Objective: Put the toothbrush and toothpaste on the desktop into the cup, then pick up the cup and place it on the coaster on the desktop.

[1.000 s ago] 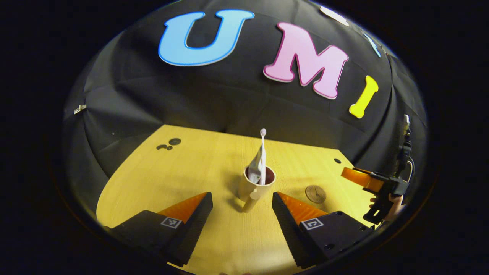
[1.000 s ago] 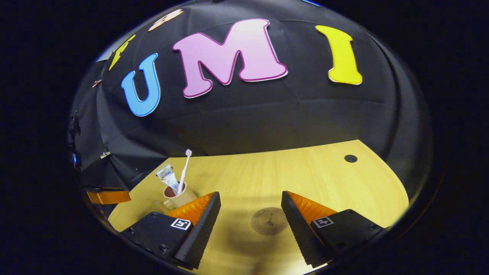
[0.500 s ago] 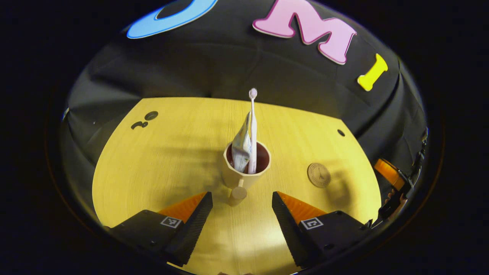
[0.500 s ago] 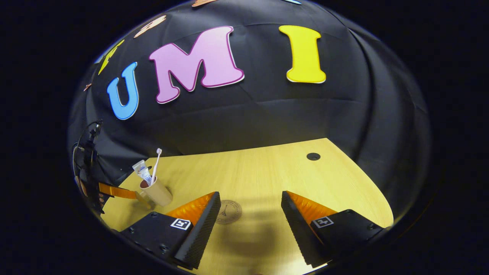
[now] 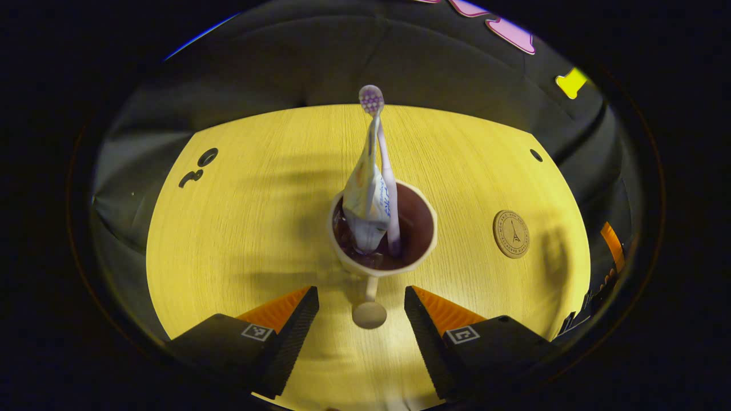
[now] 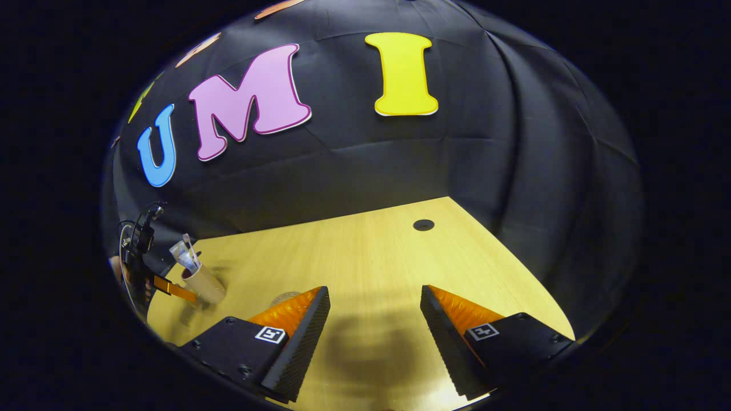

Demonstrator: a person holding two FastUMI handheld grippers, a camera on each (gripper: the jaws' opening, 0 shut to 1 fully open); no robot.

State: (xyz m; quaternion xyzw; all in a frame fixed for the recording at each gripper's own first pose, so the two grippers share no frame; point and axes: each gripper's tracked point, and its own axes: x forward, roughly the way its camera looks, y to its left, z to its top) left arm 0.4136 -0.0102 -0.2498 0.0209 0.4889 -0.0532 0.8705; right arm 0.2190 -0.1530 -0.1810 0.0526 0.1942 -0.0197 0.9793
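Beige cup [image 5: 381, 260] handle between open left hand-held gripper [image 5: 361, 297] fingers.

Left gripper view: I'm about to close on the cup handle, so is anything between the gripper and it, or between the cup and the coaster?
Nothing visible. The beige cup's handle sits between the open left gripper; bare wooden desktop separates cup from round brown coaster.

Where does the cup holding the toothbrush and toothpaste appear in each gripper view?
Left gripper view: the cup stands centre frame, just beyond the open tongs.
Right gripper view: the cup sits small at the far left edge.
Shared landmark: the toothbrush sticking up out of it.
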